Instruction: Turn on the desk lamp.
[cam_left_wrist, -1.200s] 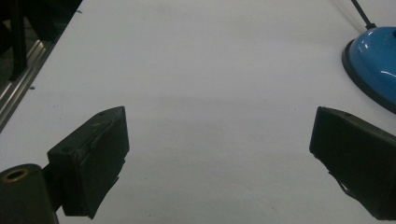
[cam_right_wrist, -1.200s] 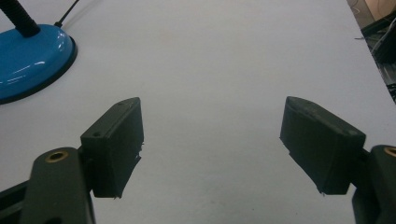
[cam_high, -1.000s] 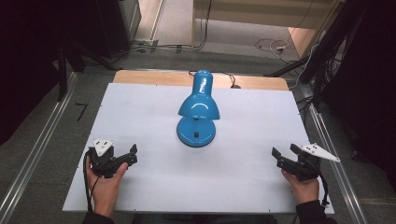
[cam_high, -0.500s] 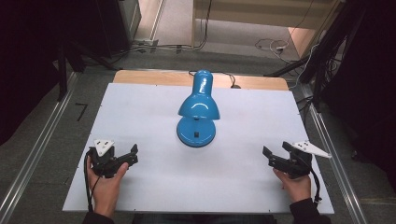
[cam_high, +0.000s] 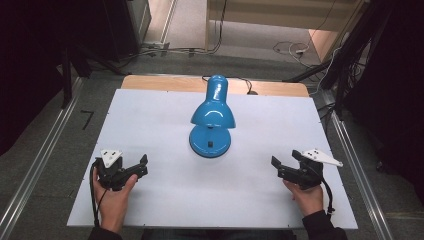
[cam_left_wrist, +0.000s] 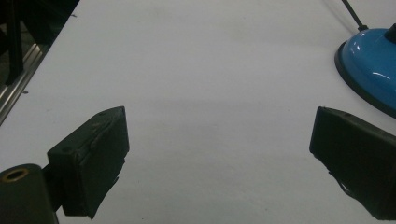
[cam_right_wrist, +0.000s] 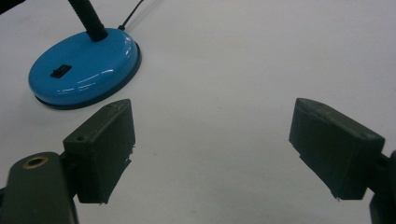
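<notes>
A blue desk lamp (cam_high: 212, 116) stands in the middle of the white table (cam_high: 150, 115), its shade bent over its round base (cam_high: 210, 142). My left gripper (cam_high: 142, 165) rests near the front left, open and empty, pointing right; its own view has the lamp base (cam_left_wrist: 373, 60) at the upper right beyond the wide-apart jaws (cam_left_wrist: 217, 140). My right gripper (cam_high: 276, 168) sits at the front right, pointing left toward the lamp. Its jaws (cam_right_wrist: 212, 135) have just been opening and stand wide with nothing between them. The base with its black switch (cam_right_wrist: 84, 65) lies ahead to their left.
The lamp's black cord (cam_high: 248, 85) runs off the back of the table over a wooden edge (cam_high: 165, 82). Metal rails (cam_high: 40, 165) line the floor on both sides. Bare white tabletop lies between each gripper and the lamp.
My right gripper has slid leftward along the table's front, closer to the lamp. The left gripper and the lamp have stayed put.
</notes>
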